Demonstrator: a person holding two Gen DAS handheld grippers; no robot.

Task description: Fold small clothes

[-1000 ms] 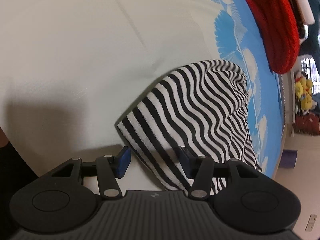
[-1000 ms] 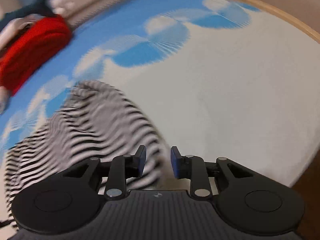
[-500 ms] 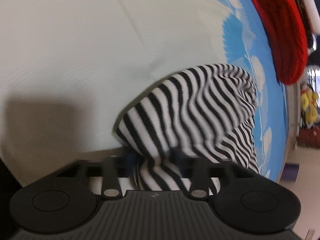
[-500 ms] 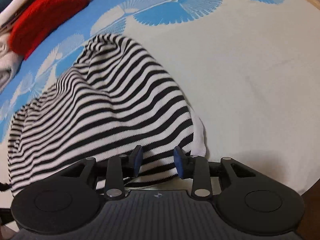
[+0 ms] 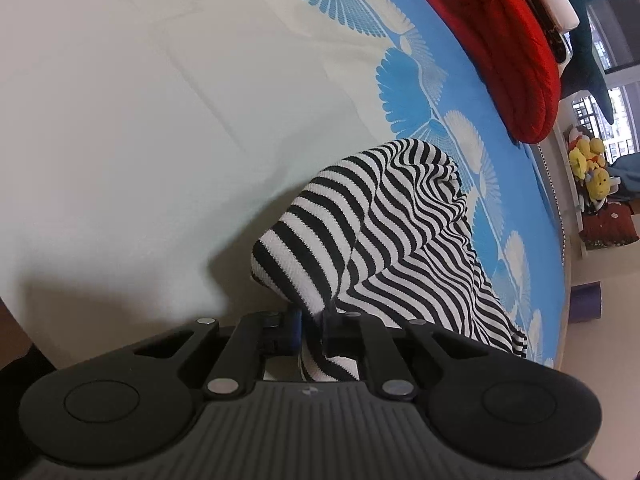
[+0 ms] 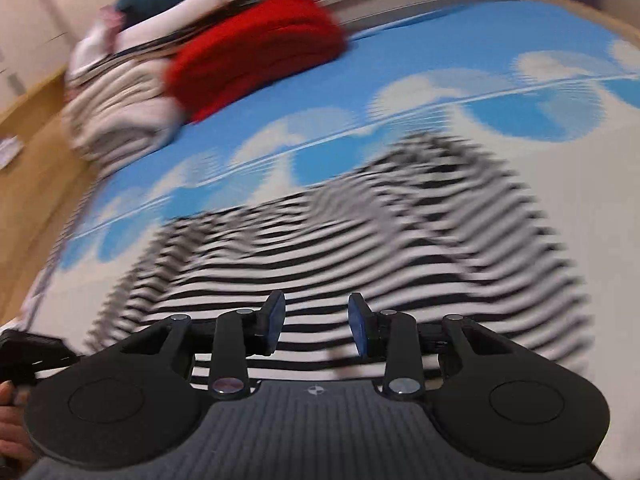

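Covering the bed (image 5: 120,120): a cream sheet with a blue fan-print band. Left tool (image 5: 310,330) is closing, pinching the striped top (image 5: 392,240)'s hem; right tool (image 6: 316,320) hovers parted. Red knit (image 5: 504,48) at 1 o'clock.

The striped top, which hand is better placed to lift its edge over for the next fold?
Left, probably. The left tool is closing, pinching a corner of the striped top, while the right tool hangs open above it, gripping nothing.

Ribbed knit striped top (image 5: 384,240), soft matt; smooth printed cotton sheet (image 5: 120,120); chunky red knit (image 5: 504,48); matt black plastic left gripper (image 5: 312,332), blue rubbery pads
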